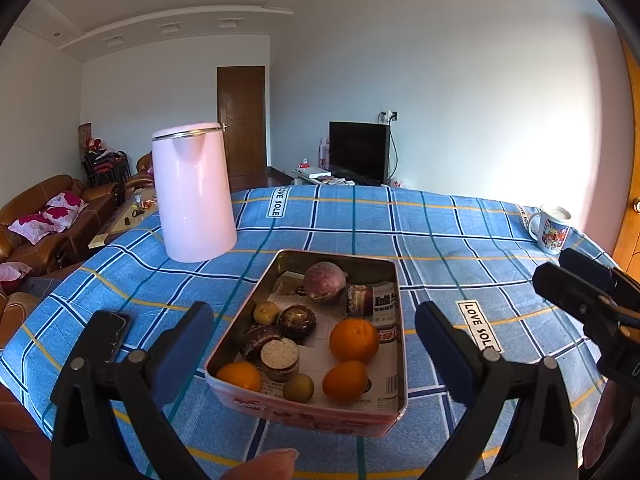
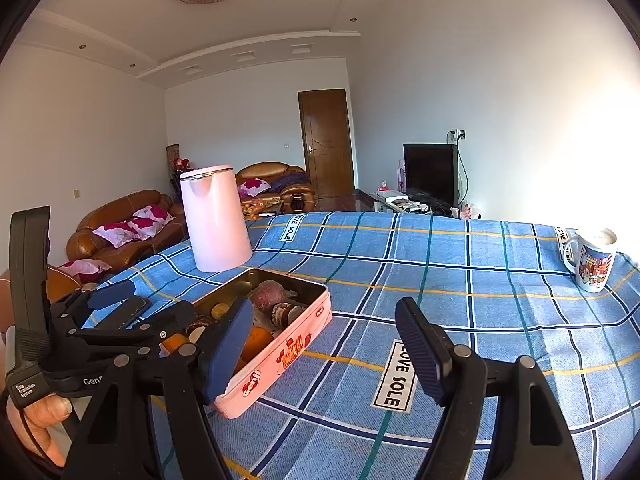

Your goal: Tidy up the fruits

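A pink metal tin (image 1: 304,412) sits on the blue plaid tablecloth and holds fruit: three oranges (image 1: 353,339), a purple passion fruit (image 1: 325,281), small brown fruits (image 1: 266,313), dark round pieces (image 1: 297,321) and a wrapped packet (image 1: 372,299). My left gripper (image 1: 314,344) is open and empty, its fingers on either side of the tin's near end. The tin also shows in the right wrist view (image 2: 280,352). My right gripper (image 2: 324,356) is open and empty, over the cloth just right of the tin.
A pink kettle (image 1: 194,192) stands behind the tin at the left. A patterned mug (image 1: 551,229) stands at the far right edge. A black phone (image 1: 114,334) lies on the cloth at the left. Sofas, a door and a TV are beyond the table.
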Tool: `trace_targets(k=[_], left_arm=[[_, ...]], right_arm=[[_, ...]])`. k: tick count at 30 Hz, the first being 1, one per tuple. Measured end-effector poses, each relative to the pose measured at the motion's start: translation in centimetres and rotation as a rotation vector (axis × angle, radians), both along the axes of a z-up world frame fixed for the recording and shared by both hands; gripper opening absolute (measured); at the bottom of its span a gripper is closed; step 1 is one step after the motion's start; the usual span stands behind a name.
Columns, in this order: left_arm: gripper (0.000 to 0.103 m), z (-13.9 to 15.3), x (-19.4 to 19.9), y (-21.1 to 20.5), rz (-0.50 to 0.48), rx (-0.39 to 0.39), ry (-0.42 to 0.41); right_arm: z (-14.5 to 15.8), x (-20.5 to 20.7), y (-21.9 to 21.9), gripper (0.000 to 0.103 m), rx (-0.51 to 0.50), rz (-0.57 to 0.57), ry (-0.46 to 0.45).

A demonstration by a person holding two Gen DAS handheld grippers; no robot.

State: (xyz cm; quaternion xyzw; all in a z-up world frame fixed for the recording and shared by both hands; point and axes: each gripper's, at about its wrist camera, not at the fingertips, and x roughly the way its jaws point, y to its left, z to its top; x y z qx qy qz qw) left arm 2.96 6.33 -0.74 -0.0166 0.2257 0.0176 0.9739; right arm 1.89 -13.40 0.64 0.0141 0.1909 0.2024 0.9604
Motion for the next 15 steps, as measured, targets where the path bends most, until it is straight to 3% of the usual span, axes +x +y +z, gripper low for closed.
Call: trace_targets(k=[15], left_arm=[[0.103, 0.35, -0.28, -0.45, 0.005, 0.015, -0.011]], right_arm=[[0.14, -0.69, -0.57, 0.075, -0.007, -0.013, -0.006]])
